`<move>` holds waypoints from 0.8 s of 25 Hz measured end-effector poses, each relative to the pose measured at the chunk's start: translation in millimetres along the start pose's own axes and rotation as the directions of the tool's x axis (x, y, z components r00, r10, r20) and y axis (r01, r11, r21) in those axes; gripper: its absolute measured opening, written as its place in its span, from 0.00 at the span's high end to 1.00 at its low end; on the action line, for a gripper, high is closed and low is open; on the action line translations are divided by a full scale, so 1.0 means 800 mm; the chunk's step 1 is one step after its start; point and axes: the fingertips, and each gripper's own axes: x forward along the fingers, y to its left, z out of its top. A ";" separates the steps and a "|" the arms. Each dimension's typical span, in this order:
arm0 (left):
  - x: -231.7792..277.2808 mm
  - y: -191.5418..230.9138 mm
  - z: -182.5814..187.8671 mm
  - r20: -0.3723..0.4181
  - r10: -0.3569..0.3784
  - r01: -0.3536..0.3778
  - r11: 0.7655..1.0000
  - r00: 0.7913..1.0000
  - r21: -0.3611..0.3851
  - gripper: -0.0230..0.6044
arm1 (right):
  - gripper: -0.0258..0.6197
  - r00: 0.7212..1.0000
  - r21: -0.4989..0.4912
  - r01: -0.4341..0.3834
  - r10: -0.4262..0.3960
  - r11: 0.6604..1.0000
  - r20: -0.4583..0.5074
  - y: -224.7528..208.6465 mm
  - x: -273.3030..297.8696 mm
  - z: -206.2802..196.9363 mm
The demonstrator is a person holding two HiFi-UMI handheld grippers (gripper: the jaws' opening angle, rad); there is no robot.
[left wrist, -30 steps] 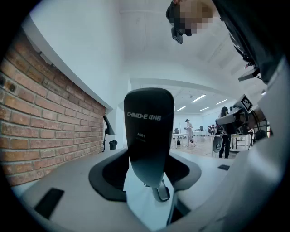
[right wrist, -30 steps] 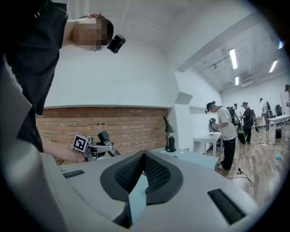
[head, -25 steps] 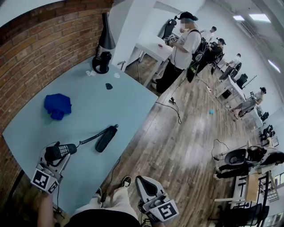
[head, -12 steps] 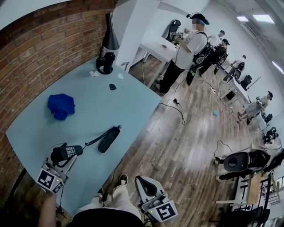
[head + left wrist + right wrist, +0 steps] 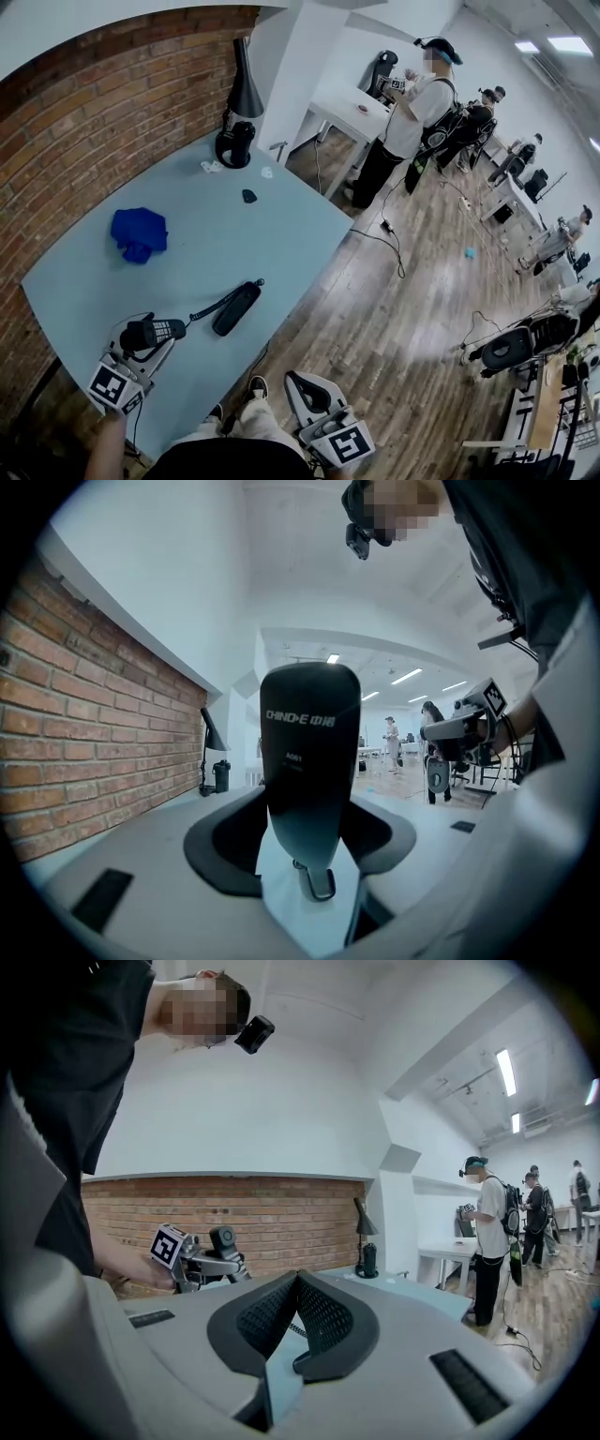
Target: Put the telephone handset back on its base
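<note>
Fingers point(image 5: 220, 841) of my left gripper point(image 5: 145, 339) clamp the handset point(image 5: 309, 752) crosswise, keypad end toward the base point(image 5: 235, 307); right gripper point(image 5: 298, 1281) level, closed empty.

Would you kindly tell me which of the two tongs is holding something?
The left tongs: they clamp the black telephone handset, whereas the right tongs are shut on nothing.

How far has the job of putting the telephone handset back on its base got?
Done: the handset is gripped in the left hand-held gripper. In hand: it is held near the table's near edge, apart from the base, with the coiled cord joining them. Left: carry it over, seat it on the base, let go. The right hand-held gripper is shut and empty.
</note>
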 end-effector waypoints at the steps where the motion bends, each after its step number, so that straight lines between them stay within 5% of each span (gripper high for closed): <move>1: 0.002 0.000 -0.002 -0.007 0.003 -0.003 1.000 1.000 -0.002 0.56 | 0.93 1.000 0.000 -0.007 0.007 1.000 0.002 -0.003 0.003 0.001; 20: 0.062 -0.004 -0.037 -0.130 0.012 -0.016 1.000 0.991 -0.027 0.56 | 0.93 0.999 0.052 -0.036 0.035 0.998 0.012 -0.074 0.031 -0.015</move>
